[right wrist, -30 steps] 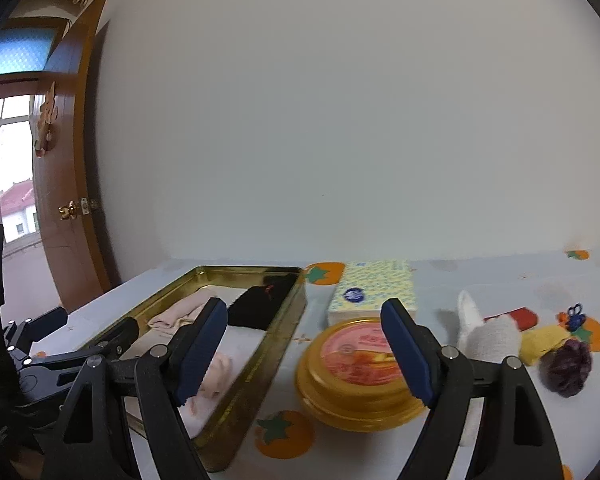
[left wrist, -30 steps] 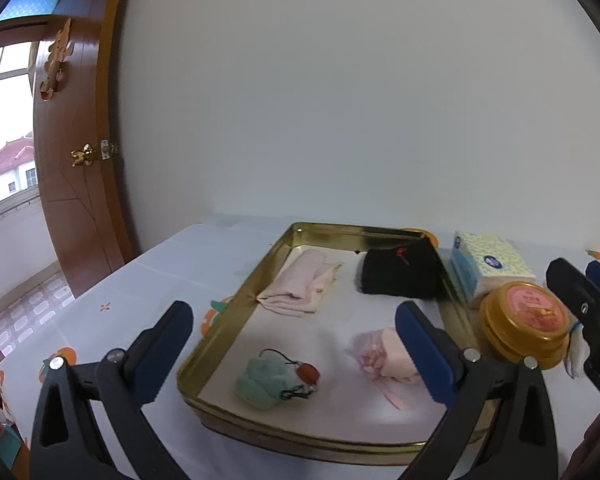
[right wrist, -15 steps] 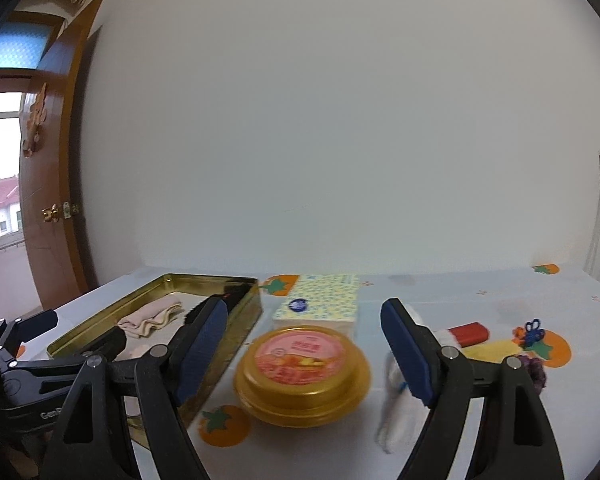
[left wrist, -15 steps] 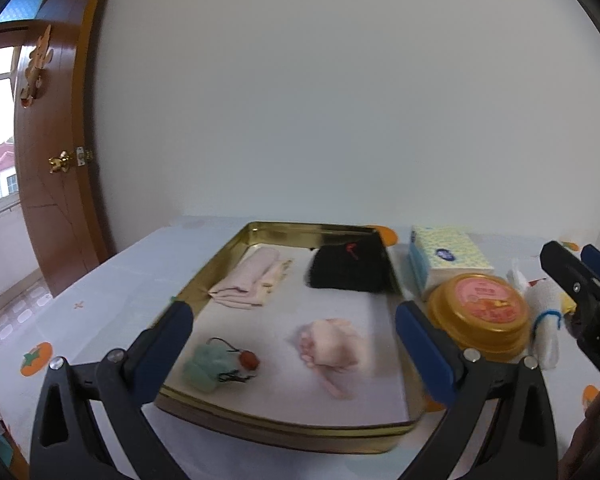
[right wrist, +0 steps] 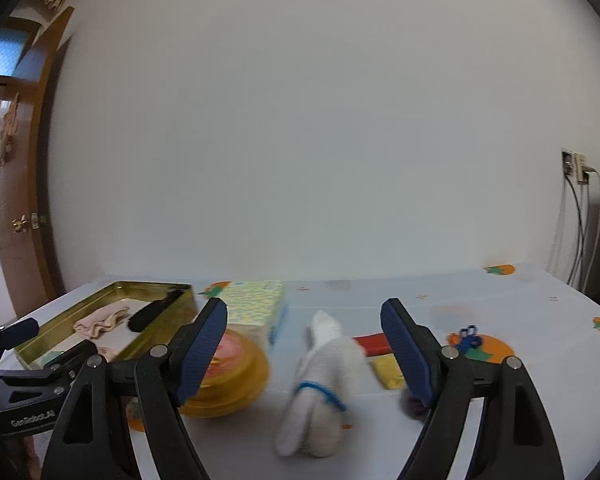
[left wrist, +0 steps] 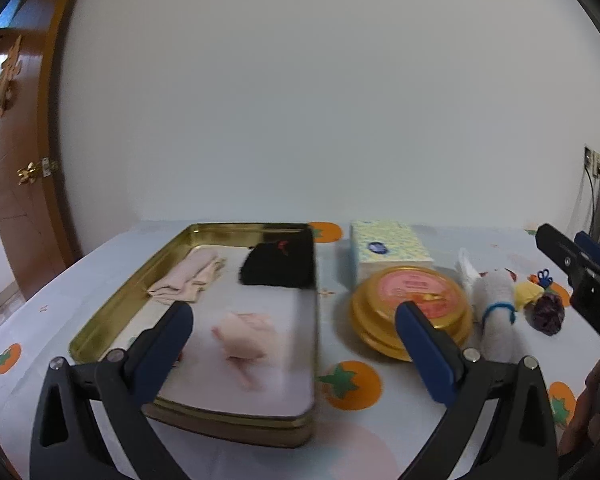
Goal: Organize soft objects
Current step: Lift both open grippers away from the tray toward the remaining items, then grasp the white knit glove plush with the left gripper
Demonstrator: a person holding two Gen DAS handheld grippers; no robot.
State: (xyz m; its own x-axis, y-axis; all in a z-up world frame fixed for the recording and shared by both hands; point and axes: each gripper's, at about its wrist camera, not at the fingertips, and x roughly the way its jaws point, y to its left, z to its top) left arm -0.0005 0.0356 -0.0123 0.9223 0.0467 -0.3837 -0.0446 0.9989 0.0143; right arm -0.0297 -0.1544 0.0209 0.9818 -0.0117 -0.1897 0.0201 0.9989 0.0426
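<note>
where it lies blurred, white rolled cloth (right wrist: 320,384), blue band, both claws apart, empty

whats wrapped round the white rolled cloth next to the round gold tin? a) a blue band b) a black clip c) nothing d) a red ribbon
a: a blue band circles the middle of the white rolled cloth, which lies on the table beside the round gold tin; the same band shows in the left wrist view.

Folded cloths (left wrist: 188,280) in tray (left wrist: 236,420) — round tin (left wrist: 410,308) right, tissue box (left wrist: 388,246) behind
</note>
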